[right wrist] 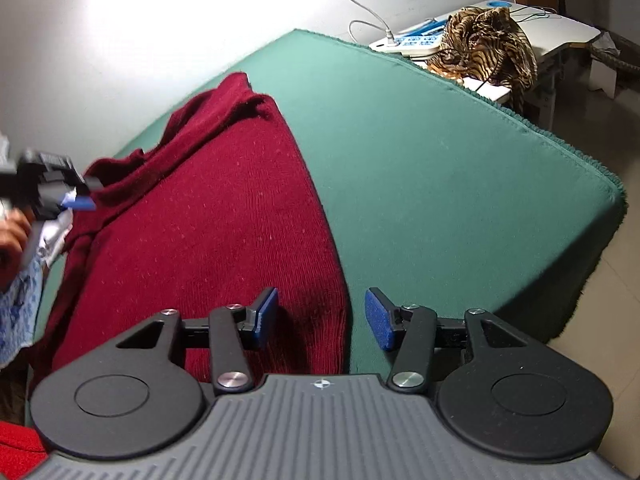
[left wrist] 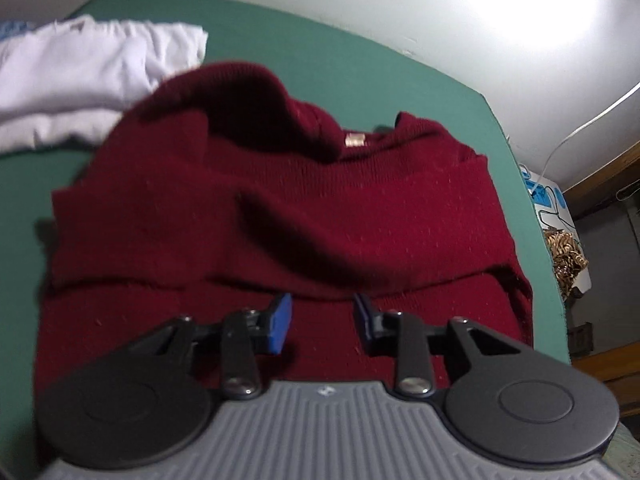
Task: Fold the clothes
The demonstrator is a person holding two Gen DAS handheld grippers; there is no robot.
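A dark red knit sweater (left wrist: 280,216) lies partly folded on the green cloth-covered table (left wrist: 360,64), its collar and label turned away from me. My left gripper (left wrist: 323,322) hovers open just above the sweater's near folded edge, nothing between its blue pads. In the right wrist view the same sweater (right wrist: 208,232) spreads to the left. My right gripper (right wrist: 322,318) is open over the sweater's right edge, one pad above the knit and one above the green cloth (right wrist: 440,184). The left gripper (right wrist: 76,200) shows at the far left, held by a hand (right wrist: 12,232).
Folded white clothes (left wrist: 80,76) are stacked at the table's back left. Beyond the right edge stands a small white desk (right wrist: 568,36) with a tiger-striped cloth (right wrist: 488,36) and cables. A white wall runs behind; the floor lies off the table's right side.
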